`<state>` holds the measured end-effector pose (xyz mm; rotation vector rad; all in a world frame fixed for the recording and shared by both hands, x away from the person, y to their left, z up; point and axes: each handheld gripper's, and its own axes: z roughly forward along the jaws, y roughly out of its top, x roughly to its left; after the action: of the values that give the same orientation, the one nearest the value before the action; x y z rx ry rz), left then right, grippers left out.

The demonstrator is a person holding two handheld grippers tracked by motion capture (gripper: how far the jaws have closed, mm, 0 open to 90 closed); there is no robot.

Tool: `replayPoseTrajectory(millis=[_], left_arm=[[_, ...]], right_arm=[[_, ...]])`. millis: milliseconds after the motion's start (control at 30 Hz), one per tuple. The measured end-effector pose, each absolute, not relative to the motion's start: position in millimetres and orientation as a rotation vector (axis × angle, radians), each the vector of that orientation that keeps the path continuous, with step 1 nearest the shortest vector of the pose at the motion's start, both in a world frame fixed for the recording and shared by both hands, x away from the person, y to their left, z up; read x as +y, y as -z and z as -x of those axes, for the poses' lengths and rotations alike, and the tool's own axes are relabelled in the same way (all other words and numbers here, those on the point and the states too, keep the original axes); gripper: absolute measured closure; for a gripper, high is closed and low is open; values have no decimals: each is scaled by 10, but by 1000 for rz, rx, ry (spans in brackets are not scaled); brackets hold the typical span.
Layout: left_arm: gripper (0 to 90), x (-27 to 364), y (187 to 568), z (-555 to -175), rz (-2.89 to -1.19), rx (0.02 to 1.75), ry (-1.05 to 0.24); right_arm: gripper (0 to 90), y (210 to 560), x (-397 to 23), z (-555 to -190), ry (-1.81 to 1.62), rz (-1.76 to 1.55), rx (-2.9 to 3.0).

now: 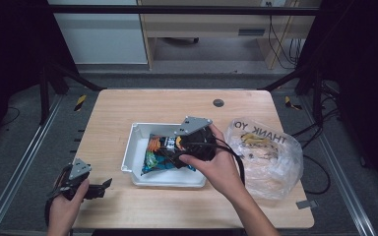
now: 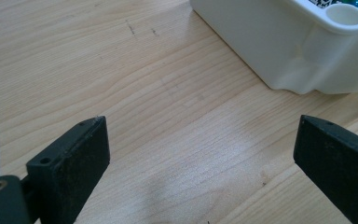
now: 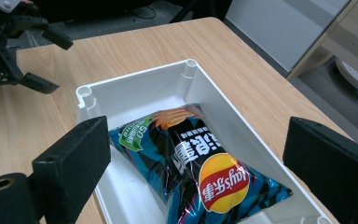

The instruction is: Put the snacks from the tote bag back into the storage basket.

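The chip bag (image 3: 193,158) lies flat in the white tub (image 3: 223,100), label up, its long axis running along the tub's length. In the right gripper view, the top seam points to the far end where the tub's short wall stands. The right tongs (image 3: 193,172) hang over it, jaws wide apart on either side, nothing between them but air. The left tongs (image 2: 200,163) sit low over the bare desk (image 2: 135,79) at its near left corner, jaws apart as well, just beside the tub's outer wall. The desk is pale wood grain, with grey floor and black frame rails around it. The bag shows the red-and-yellow Lay's roundel with Chinese characters. A clear plastic bag (image 1: 266,152) to the tub's right reads "THANK YO", upside down.
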<state>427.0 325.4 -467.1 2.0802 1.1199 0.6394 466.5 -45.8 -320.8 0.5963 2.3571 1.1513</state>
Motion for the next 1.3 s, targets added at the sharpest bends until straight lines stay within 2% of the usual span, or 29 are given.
replayPoseTrajectory(millis=[800, 1300], left_arm=[[31, 3265, 4669, -4265, -2080, 1120, -642], [31, 3277, 4667, -4271, -2079, 1119, -642]], right_arm=[[66, 3167, -656, -4563, -1163, -677, 2295], [61, 3121, -925, -4428, -1162, -726, 2237]])
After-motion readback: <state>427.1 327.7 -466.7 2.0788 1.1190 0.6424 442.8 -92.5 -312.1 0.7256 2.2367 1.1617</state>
